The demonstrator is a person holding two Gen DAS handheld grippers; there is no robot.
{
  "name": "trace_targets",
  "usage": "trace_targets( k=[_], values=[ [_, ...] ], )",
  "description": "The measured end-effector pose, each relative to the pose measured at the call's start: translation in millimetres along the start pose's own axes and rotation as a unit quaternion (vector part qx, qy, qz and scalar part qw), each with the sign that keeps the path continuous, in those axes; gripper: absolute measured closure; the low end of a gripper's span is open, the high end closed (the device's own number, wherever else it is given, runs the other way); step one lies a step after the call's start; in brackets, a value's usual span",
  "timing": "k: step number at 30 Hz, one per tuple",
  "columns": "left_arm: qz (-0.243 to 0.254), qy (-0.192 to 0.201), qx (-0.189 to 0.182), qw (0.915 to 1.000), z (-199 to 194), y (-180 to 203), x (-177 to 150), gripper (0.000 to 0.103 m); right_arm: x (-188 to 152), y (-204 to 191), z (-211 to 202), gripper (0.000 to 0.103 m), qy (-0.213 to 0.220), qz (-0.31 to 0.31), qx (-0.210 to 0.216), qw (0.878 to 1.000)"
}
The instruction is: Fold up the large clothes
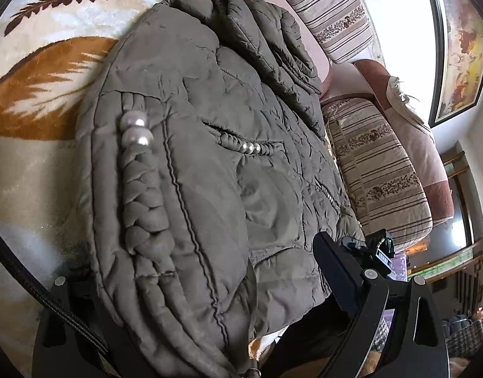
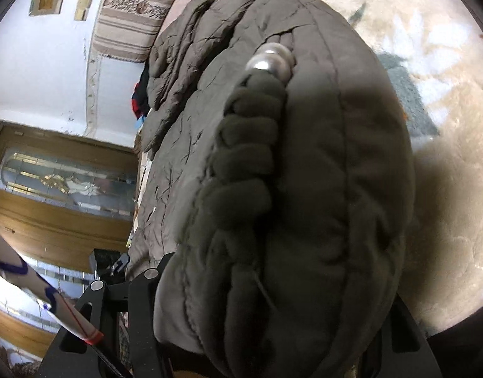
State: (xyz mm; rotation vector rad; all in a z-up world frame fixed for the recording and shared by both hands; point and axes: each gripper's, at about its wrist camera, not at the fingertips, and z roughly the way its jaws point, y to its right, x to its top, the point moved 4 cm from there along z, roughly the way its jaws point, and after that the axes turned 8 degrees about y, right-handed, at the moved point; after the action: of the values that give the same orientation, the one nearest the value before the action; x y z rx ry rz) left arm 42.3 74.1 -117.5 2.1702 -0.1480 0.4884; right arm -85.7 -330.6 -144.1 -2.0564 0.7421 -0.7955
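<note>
Patterned blanket bears jacket, seemingly bunched between left gripper fingers.

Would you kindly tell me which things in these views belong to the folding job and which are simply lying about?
Belongs to the job:
- olive puffer jacket
- left gripper, jacket hem bulging between its fingers
- right gripper, jacket filling its gap

Just lying about:
- leaf-patterned blanket under the jacket
- striped cushions
- framed painting
- red and blue cloth

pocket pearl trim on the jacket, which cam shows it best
Left wrist view: the whole pocket slit with its row of small pearls is sharp on the jacket. The right wrist view doesn't show the pocket, only two big pearls above a blurred braid.
</note>
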Motion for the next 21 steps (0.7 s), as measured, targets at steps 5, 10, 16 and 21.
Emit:
trace_targets(
  k=[5, 10, 16, 21],
  values=[
    [0.002, -0.006, 0.002, 1.0, 2, -1, 1, 0.009, -1, -11, -1, 0.046, 0.018, -0.006, -0.069, 0.997],
    [0.01, -0.008, 0.001, 0.9999, 3, 2, 0, 0.009, -1, -30, -12, 0.057, 0.054, -0.07, -0.171, 0.981],
    [0.013, -0.008, 0.001, 0.9999, 4, 2, 1, 0.009, 1, -25, -10, 0.059, 0.057, -0.054, -0.188, 0.979],
    [0.015, -0.007, 0.001, 0.9999, 4, 3, 1, 0.009, 5, -21, -6, 0.056, 0.058, -0.044, -0.191, 0.979]
  ],
)
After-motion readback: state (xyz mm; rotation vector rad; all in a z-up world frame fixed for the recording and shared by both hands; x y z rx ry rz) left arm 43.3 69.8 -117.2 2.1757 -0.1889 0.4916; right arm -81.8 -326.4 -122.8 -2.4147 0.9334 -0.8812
